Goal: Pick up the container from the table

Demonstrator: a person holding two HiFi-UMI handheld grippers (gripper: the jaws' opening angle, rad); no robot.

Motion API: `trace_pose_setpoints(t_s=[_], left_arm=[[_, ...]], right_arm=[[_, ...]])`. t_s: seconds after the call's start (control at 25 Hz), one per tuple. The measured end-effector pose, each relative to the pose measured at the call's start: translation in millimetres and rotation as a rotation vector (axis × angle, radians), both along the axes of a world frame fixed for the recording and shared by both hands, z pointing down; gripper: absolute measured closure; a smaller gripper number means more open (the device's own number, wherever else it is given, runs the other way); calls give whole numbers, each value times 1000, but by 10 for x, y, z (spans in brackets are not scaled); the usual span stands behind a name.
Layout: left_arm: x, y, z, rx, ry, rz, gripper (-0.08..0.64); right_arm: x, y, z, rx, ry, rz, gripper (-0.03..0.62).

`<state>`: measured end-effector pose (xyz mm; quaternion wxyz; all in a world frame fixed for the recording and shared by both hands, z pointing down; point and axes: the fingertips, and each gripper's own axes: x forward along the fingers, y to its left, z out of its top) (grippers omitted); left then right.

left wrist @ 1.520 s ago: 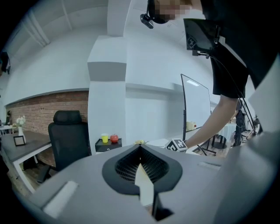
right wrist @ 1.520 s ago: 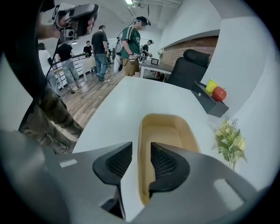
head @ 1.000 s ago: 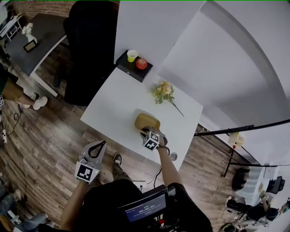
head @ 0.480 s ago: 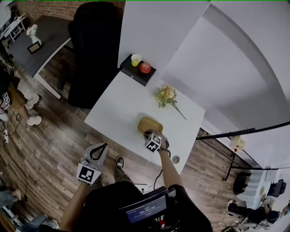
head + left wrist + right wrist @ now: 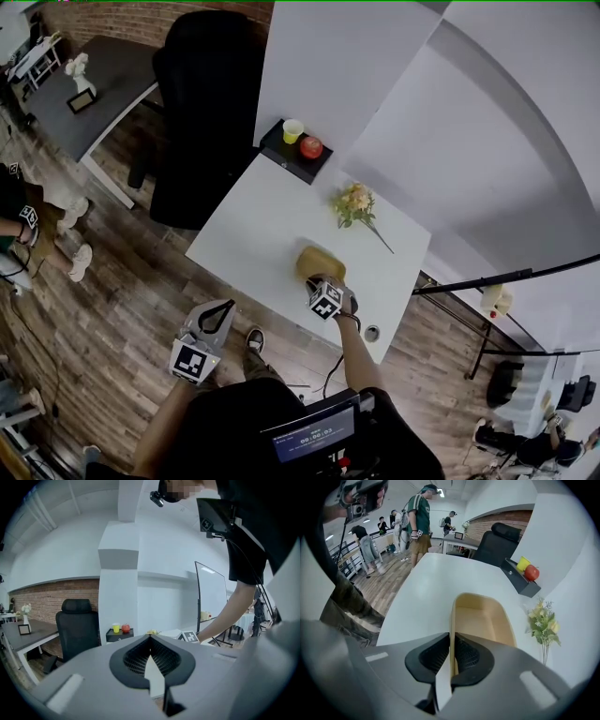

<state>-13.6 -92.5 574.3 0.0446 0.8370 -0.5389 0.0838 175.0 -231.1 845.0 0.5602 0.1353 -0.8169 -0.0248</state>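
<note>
Off the table at 8 o'clock of the other tool, left gripper (image 5: pixel 225 307): held over the wood floor (image 5: pixel 122 281), clear of the table edge. Points about level.
Left jaws: tips together, nothing between them in the left gripper view (image 5: pixel 150 641).
Right gripper (image 5: pixel 322 280): at the near end of the container, pointing steeply down.
Right jaws: just been closing. Now narrow, one pad on each face of the container's near-left wall, rim standing up between the pads (image 5: pixel 452 657).
Container (image 5: pixel 319 260): tan open tub, empty inside (image 5: pixel 483 620). Sits on the white table (image 5: pixel 248 234), toward the 5 o'clock part of the top in the head view. Can't tell if the base is off the surface.
Flowers (image 5: pixel 354 203): small bunch lying on the table at 1 o'clock of the container, well apart from it. Stem trails toward the right edge.
Black box (image 5: pixel 289 157): at the far table edge, 12 o'clock of the container, against the white pillar.
On the box: yellow cup (image 5: pixel 292 130) and red apple (image 5: pixel 311 147), side by side.
Office chair (image 5: pixel 206 94): black, 11 o'clock, beyond the table's left side.
Background: people standing far off by a desk in the right gripper view (image 5: pixel 417 522).
</note>
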Motion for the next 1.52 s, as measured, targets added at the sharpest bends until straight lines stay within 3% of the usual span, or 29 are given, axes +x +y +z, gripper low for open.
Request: trace_pose_setpoints(t_s=[0.24, 0.56, 1.04, 1.52], left_arm=[[-71, 37, -50, 28, -5, 17, 566], [-177, 84, -203, -4, 29, 27, 566], [-414, 90, -408, 97, 22, 73, 566], [-735, 186, -669, 148, 17, 102, 566]], right_arm=[[-40, 11, -135, 9, -22, 44, 560], [-221, 71, -428, 59, -55, 61, 561], [-634, 160, -997, 162, -132, 79, 563], [-1280, 392, -1853, 245, -365, 155, 565]])
